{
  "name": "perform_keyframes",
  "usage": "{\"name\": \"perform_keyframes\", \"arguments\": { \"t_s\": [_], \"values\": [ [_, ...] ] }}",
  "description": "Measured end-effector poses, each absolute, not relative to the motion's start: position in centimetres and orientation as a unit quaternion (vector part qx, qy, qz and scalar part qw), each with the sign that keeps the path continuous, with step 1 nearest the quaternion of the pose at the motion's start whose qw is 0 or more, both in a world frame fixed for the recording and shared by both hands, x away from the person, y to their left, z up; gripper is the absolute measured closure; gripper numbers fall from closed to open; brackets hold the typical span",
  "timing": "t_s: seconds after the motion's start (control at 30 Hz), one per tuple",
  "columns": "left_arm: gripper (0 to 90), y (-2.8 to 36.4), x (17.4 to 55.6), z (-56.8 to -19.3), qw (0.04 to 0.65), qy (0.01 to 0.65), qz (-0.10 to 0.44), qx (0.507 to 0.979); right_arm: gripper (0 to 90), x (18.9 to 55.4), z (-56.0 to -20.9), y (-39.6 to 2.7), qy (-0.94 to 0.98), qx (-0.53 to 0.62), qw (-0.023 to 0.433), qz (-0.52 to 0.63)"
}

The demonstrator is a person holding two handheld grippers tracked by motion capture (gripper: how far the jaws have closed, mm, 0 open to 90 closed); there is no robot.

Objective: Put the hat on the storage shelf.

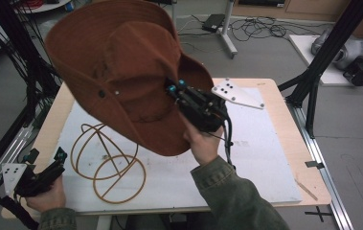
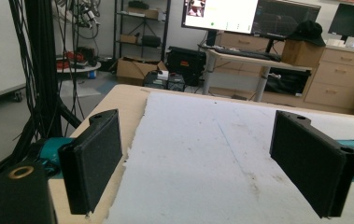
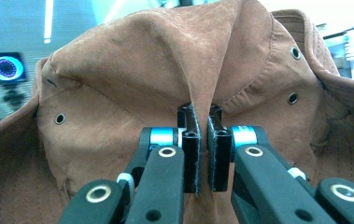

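A brown suede brimmed hat (image 1: 121, 67) hangs in the air above the table, tilted with its crown toward the camera. My right gripper (image 1: 175, 88) is shut on a fold of the hat's crown (image 3: 201, 100), with the cloth pinched between its jaws. A wire hat stand (image 1: 107, 160) of tan hoops sits on the white mat (image 1: 246, 163), below and left of the hat. My left gripper (image 1: 60, 155) rests at the table's near left corner, left of the stand. Its jaws stand wide apart with nothing between them (image 2: 198, 163).
The white mat covers most of the wooden table (image 1: 284, 120). Black frame posts (image 1: 323, 62) rise at the right and cables hang at the left (image 1: 21, 62). Desks, monitors and shelves stand beyond the table's far edge (image 2: 240, 51).
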State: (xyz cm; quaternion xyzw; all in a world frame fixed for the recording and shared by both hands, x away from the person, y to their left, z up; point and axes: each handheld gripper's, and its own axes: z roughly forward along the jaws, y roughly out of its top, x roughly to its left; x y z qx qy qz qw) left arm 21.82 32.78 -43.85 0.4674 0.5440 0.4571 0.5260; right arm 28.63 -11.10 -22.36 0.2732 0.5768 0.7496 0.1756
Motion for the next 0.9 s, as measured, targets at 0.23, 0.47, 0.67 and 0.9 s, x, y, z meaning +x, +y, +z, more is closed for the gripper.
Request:
{"name": "perform_keyframes", "arguments": {
  "t_s": [0.23,0.47,0.67,0.9],
  "values": [
    [17.1,33.2,21.6,-43.9,0.526,0.548,0.457,0.462,87.2,27.7,-22.9,-6.9,0.616,0.228,0.126,0.744],
    [17.0,33.6,21.4,-44.0,0.529,0.553,0.456,0.454,87.1,27.2,-23.7,-5.0,0.647,0.206,0.092,0.728],
    [17.1,33.6,21.4,-44.0,0.529,0.555,0.454,0.454,87.0,27.4,-25.0,-3.9,0.673,0.202,0.061,0.709],
    [17.1,33.7,21.5,-44.0,0.528,0.557,0.453,0.453,86.8,27.4,-26.6,-4.2,0.685,0.204,0.058,0.698]
  ]
}}
